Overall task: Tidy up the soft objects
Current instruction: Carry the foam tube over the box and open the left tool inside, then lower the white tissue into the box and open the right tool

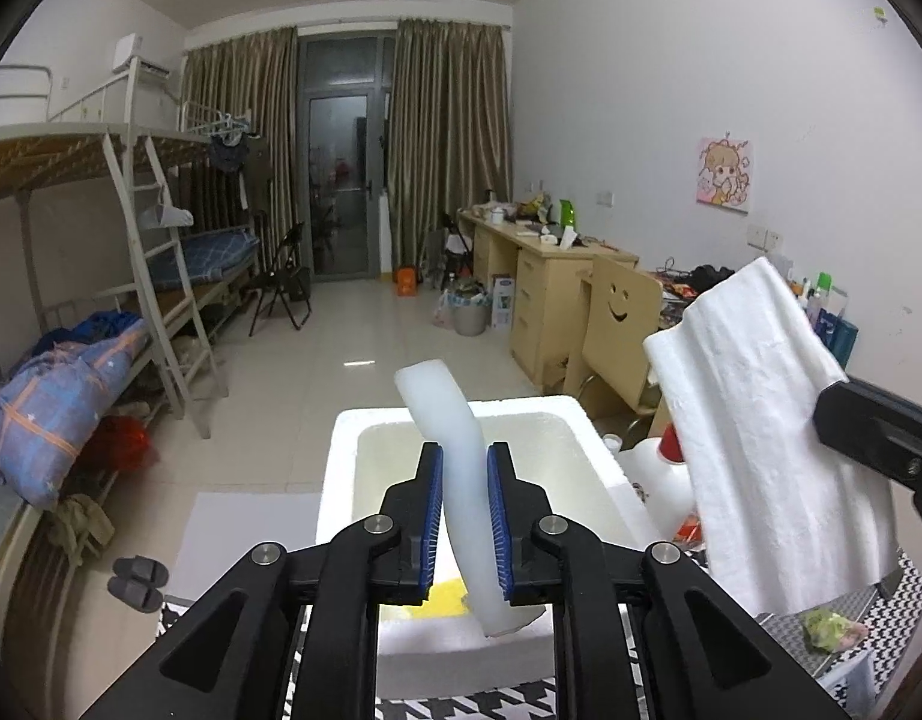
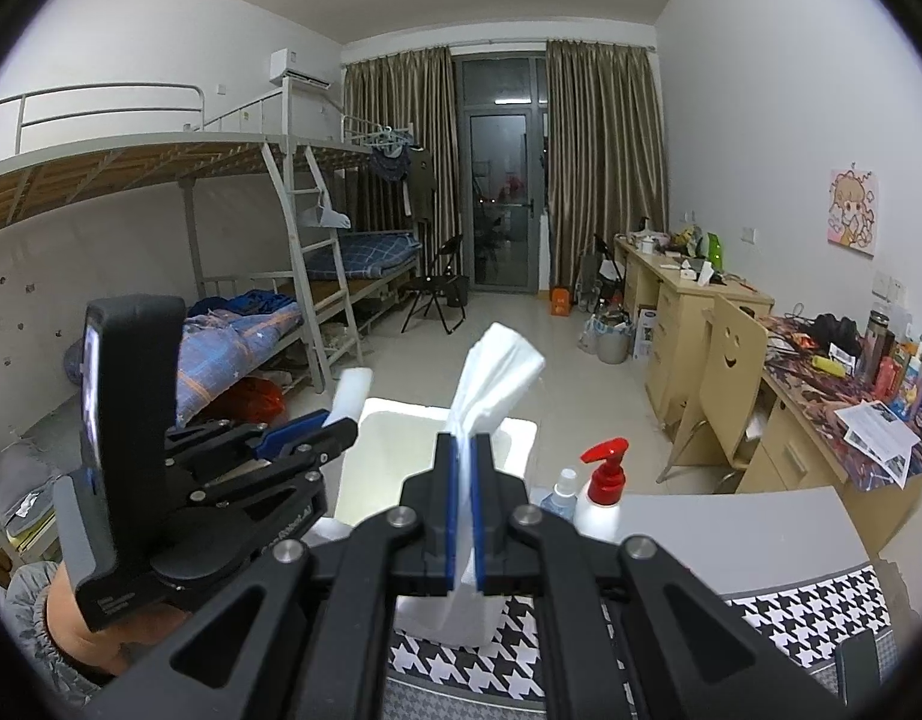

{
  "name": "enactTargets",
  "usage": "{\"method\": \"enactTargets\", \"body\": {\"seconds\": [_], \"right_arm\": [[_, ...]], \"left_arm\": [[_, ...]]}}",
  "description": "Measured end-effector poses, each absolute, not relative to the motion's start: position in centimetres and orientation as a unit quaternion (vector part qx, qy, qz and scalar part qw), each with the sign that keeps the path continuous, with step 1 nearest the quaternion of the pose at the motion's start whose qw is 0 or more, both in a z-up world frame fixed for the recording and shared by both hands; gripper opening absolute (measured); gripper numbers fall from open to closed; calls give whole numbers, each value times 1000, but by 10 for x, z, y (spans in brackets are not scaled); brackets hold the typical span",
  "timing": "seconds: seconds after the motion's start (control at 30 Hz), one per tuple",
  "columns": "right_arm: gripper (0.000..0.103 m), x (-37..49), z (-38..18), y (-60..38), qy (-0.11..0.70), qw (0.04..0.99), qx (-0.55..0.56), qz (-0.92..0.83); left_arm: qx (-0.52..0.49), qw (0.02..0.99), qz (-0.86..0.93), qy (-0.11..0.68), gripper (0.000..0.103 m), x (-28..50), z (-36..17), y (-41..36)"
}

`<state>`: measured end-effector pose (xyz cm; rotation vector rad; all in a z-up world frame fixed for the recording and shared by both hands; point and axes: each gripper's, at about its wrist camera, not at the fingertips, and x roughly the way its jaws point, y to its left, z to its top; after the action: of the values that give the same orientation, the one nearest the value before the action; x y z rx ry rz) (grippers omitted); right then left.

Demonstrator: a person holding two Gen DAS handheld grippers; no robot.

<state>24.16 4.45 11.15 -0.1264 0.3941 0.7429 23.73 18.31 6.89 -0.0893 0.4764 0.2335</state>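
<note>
Two soft pieces were off the desk: your left tool [image 1: 466, 516] clenched a smooth, curved white foam strip [image 1: 455, 462] above the open styrofoam box [image 1: 335, 468], and your right tool [image 2: 464, 516] pinched a pleated white cloth [image 2: 491, 378]. Below lay a houndstooth-patterned desk [image 2: 809, 612] in a tiled dormitory room with bunk beds [image 2: 221, 228].
</note>
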Motion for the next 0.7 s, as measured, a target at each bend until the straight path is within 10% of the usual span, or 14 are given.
{"method": "enactTargets", "body": {"seconds": [0.17, 0.43, 0.7], "right_arm": [[6, 244, 112, 50, 195, 913, -63, 352], [6, 247, 111, 59, 198, 912, -67, 353], [6, 249, 114, 79, 196, 908, -73, 363]], "left_arm": [[-66, 960, 111, 247, 60, 246, 61, 196], [-54, 965, 155, 206, 96, 220, 71, 207], [-35, 963, 187, 192, 102, 198, 74, 212]]}}
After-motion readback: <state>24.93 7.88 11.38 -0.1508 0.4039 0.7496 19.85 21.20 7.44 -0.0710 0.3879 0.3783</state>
